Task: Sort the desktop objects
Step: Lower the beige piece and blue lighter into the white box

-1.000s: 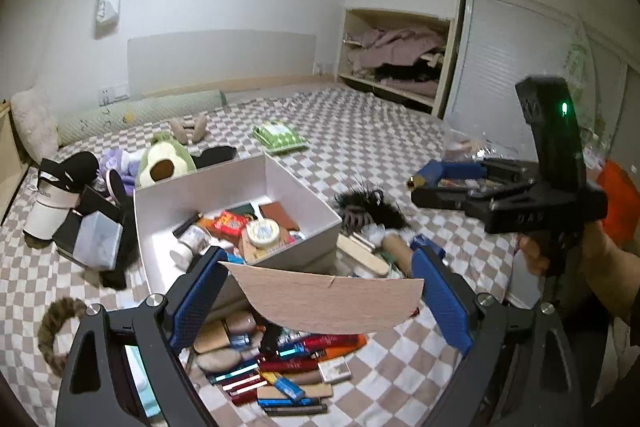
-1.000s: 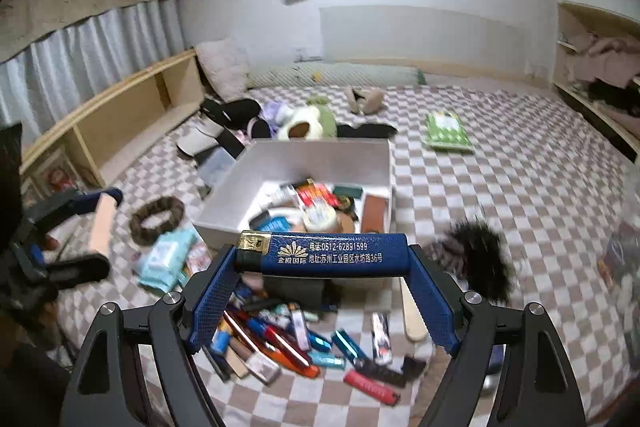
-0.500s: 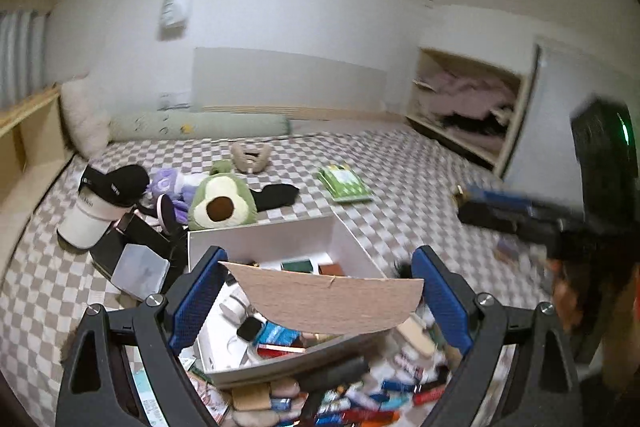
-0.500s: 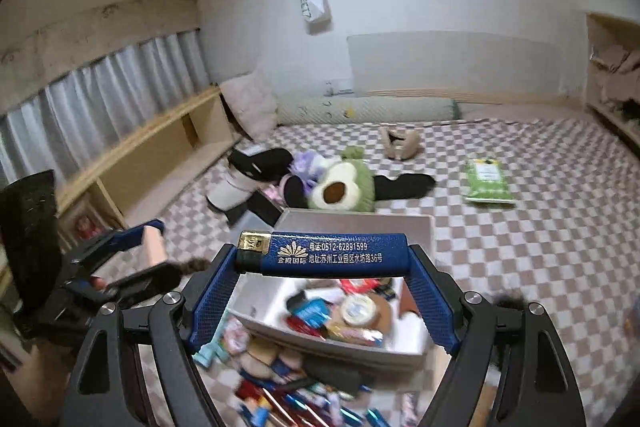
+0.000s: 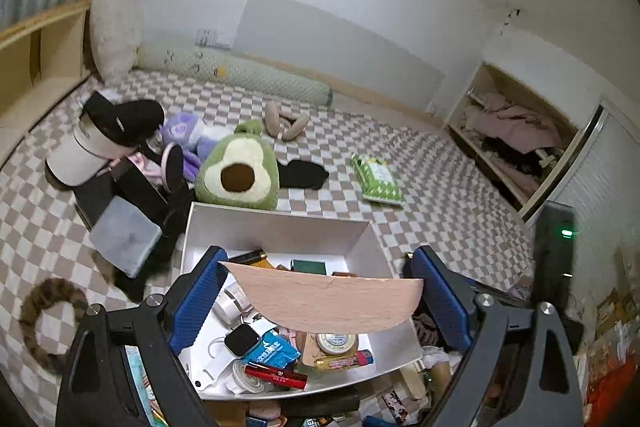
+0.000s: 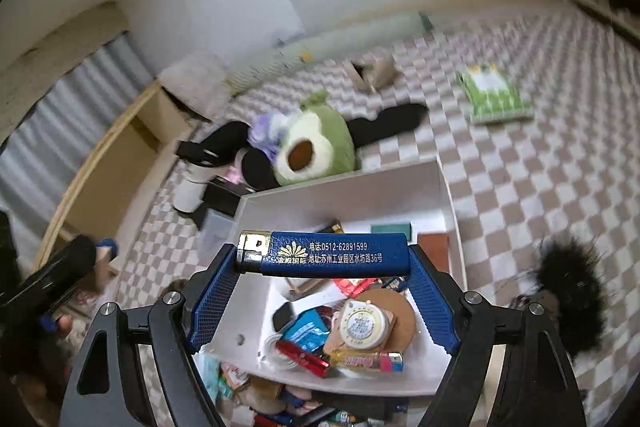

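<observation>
My left gripper (image 5: 320, 297) is shut on a flat tan wooden piece (image 5: 326, 301) and holds it above the open white box (image 5: 280, 227). My right gripper (image 6: 324, 259) is shut on a blue lighter (image 6: 324, 258) with gold print, also held above the white box (image 6: 344, 195). The box holds several small items: a smartwatch (image 5: 241, 341), a round tin (image 6: 362, 325), a red tube (image 6: 302, 353) and packets. The right gripper's black body (image 5: 554, 255) shows at the right of the left wrist view. The left gripper (image 6: 60, 279) shows at the left edge of the right wrist view.
The box sits on a checkered surface. An avocado plush (image 5: 238, 177), a white and black cap (image 5: 100, 139), a grey case (image 5: 124, 237) and a green wipes pack (image 5: 376, 181) lie behind it. A black furry item (image 6: 568, 291) lies to its right. More small items lie in front.
Both grippers have moved forward and over the white box, keeping their held items. The views now look down into the box instead of at the pile in front of it.
</observation>
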Action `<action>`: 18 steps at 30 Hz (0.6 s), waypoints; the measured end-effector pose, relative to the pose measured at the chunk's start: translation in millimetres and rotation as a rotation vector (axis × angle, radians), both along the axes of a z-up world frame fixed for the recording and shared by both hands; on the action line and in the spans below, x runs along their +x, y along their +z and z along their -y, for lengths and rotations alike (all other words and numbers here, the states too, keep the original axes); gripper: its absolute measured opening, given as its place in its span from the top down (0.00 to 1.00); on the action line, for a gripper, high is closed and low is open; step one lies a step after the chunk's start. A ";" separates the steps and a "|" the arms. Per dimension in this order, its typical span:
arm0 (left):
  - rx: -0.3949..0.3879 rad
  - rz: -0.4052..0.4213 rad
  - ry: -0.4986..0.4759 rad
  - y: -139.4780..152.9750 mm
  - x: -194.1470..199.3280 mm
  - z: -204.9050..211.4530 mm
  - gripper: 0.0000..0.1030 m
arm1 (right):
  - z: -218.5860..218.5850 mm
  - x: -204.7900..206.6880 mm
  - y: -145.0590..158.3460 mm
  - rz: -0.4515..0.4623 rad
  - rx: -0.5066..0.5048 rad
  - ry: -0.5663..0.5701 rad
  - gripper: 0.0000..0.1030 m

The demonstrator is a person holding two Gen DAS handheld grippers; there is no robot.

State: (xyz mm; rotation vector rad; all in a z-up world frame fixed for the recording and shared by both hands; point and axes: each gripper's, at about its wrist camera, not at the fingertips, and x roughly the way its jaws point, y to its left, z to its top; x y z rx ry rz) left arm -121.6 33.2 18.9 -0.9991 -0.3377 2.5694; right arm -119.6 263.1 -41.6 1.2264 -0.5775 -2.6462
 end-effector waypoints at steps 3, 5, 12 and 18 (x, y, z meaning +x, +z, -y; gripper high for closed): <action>-0.055 0.017 0.001 -14.1 -16.6 -7.8 0.09 | 4.6 -27.9 -31.8 0.081 0.022 0.001 0.19; -0.078 0.033 0.002 -23.9 -29.1 -11.4 0.09 | 5.2 -41.5 -46.0 0.121 0.035 0.001 0.19; -0.118 0.083 -0.001 -53.1 -67.8 -20.6 0.09 | 1.1 -76.9 -77.5 0.207 0.042 -0.014 0.19; -0.126 0.130 -0.003 -72.0 -94.0 -31.2 0.09 | 5.7 -96.6 -90.5 0.240 0.052 -0.009 0.20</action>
